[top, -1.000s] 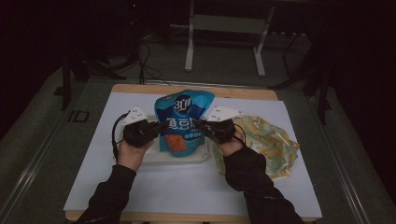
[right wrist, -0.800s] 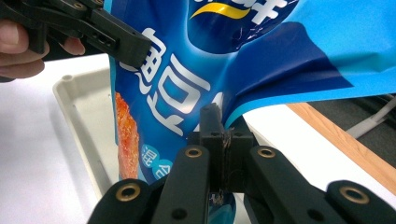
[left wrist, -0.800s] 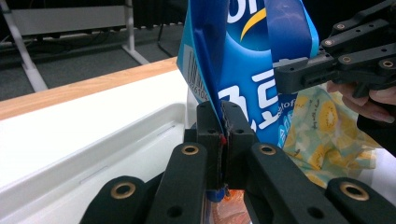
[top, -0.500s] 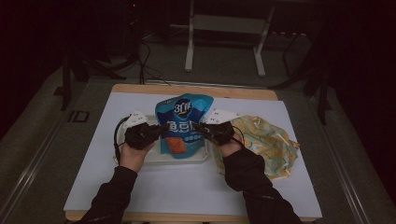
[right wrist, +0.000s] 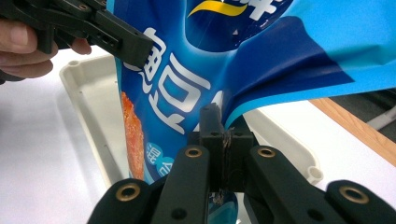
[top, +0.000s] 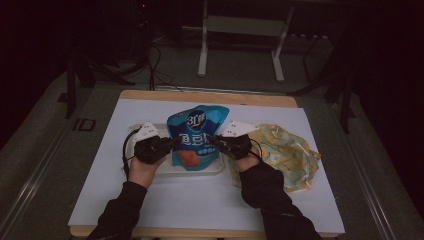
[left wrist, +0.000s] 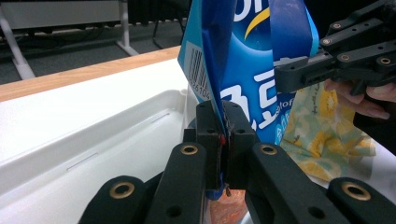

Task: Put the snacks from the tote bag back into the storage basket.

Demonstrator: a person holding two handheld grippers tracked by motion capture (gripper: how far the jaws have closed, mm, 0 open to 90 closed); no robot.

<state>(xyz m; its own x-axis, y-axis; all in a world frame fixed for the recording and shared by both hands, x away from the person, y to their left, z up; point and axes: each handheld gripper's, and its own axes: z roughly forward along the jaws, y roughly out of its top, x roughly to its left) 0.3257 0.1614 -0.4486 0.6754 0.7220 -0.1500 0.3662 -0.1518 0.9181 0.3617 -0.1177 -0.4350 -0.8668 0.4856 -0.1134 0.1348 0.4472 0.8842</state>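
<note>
Both claws, left gripper (top: 172, 143) and right gripper (top: 212, 140), pinched the snack bag (top: 196, 137) edges between them, holding it upright over the tray (top: 212, 169); lowering probably came next.

1. Snack bag (top: 196, 137): blue, white lettering, orange patch low down.
2. Tray (top: 167, 171): white.
3. Cloth (top: 285, 152), right: yellow-green print, probably fruit.
4. Table cover (top: 200, 200): white; wood edge.

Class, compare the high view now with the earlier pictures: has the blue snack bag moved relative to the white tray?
No. The bag stands over the tray much as before, its top short of the table's far wooden edge, pinched between the left gripper and right gripper.
</note>
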